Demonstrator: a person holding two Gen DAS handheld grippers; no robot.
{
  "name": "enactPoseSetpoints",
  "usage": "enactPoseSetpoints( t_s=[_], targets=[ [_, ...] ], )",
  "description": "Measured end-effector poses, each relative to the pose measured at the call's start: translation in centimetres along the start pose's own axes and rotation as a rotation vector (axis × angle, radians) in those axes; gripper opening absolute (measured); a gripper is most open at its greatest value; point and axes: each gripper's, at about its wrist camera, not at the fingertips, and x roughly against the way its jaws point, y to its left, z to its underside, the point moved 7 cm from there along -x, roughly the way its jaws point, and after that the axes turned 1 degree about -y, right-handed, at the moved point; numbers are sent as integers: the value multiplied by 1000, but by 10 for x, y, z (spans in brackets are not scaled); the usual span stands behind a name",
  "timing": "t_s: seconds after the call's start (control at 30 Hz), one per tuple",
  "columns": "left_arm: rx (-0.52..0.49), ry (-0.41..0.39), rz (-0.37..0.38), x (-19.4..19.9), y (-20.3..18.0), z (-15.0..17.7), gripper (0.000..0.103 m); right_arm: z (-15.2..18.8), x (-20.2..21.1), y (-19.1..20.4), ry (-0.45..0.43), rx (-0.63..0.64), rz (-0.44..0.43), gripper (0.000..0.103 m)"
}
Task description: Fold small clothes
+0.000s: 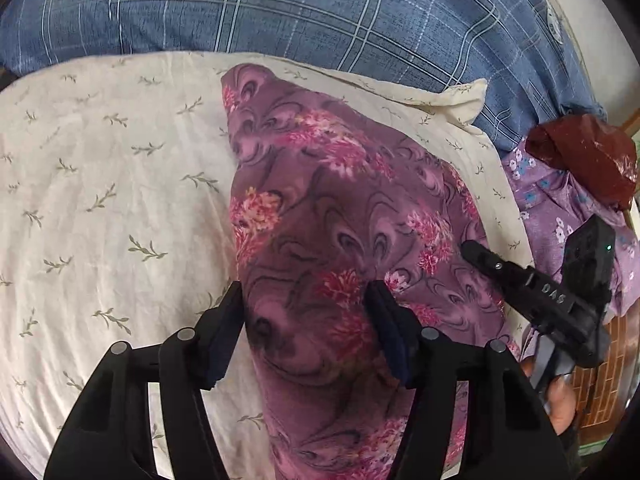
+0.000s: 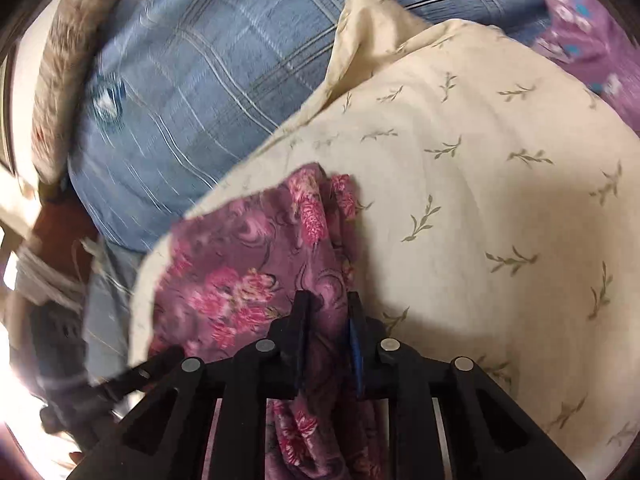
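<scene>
A purple garment with pink flowers (image 1: 340, 208) lies as a long folded strip on a cream pillow with green sprigs (image 1: 104, 184). My left gripper (image 1: 306, 300) is open, its jaws straddling the near part of the cloth just above it. My right gripper (image 2: 328, 304) is nearly closed with a fold of the same garment (image 2: 240, 264) between its jaws. The right gripper also shows in the left wrist view (image 1: 472, 250), at the cloth's right edge.
A blue plaid blanket (image 1: 320, 8) lies behind the pillow. A lilac flowered cloth (image 1: 560, 200) and a dark red cloth (image 1: 588, 156) sit at the right, by the bed's edge. The blanket also shows in the right wrist view (image 2: 192, 80).
</scene>
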Motion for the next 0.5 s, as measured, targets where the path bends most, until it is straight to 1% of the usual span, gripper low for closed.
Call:
enactPoseSetpoints(
  t_s=[0.03,0.1,0.23,0.33,0.4,0.43,0.47,0.5],
  targets=[
    [-3,1,-4,2,-1,0,61,0,4,2,-3,1,-1,22],
    [-2,2,-4,5,0,0,61,1,12,5,-9,16,22,22],
    [-3,0,-8,14,0,3,61,4,29,7,-21,25,33,23],
    [-3,2,-4,22,-1,5,61,3,37,8,-24,11,42,34],
    [18,16,39,30,3,5,62,4,42,3,-22,-3,52,45],
    [42,13,67,36,7,3,68,5,44,1,-20,-14,55,53],
    [74,9,91,42,14,1,73,6,46,0,-23,-20,49,58],
    [109,7,104,46,24,-1,77,6,48,-1,-28,-22,42,58]
  ],
)
